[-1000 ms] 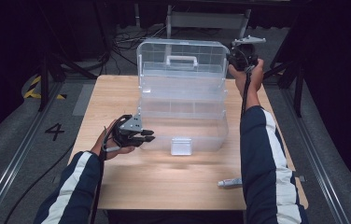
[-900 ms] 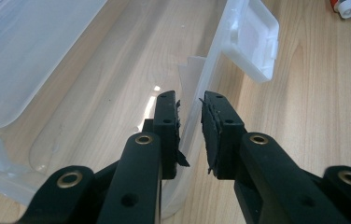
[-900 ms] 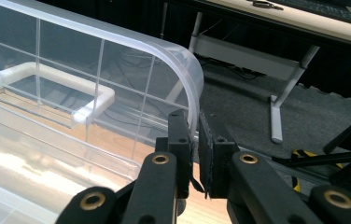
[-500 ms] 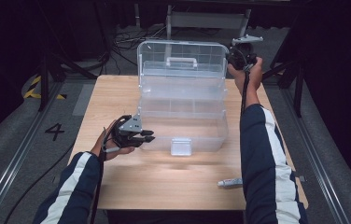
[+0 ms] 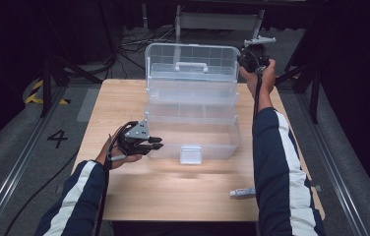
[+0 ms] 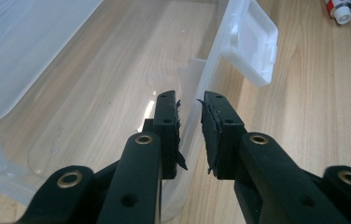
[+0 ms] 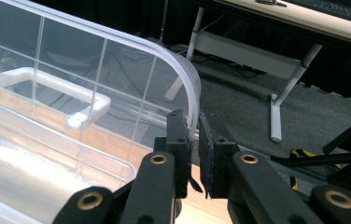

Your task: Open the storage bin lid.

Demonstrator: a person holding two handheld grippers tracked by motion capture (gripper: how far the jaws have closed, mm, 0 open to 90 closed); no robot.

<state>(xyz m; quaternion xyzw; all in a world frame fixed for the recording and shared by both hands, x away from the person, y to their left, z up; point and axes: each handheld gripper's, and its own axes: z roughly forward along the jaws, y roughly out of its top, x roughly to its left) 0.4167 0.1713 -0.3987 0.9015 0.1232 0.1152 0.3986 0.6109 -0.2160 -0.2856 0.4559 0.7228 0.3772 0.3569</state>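
In the high view, a clear plastic toolbox (image 5: 193, 118) stands open on the middle of the wooden table (image 5: 124, 98), its lid (image 5: 192, 61) raised upright at the far side with a white handle (image 5: 191, 66) on it. A white latch (image 5: 191, 154) hangs on the near front wall. The left gripper (image 5: 154, 143) sits at the box's near left corner, held level and pointing right. The right gripper (image 5: 244, 60) is up at the lid's far right corner. A small tube (image 5: 242, 192) lies on the table near the right forearm, well apart from the box. On the floor to the left of the table a painted "4" (image 5: 57, 138) can be read; the box and tube show no legible writing.

In the left gripper view, the left gripper (image 6: 191, 114) straddles the box's clear front wall (image 6: 197, 107), one jaw inside and one outside, pinching the thin wall between the pads. The latch (image 6: 253, 44) sits farther along that wall, and the tube (image 6: 339, 8) with its white cap lies beyond, at the top right corner.

In the right gripper view, the right gripper (image 7: 193, 130) is pressed together on the curved rim of the lid (image 7: 183, 70), the edge caught between the pads. The handle (image 7: 61, 91) shows through the ribbed clear lid to the left.
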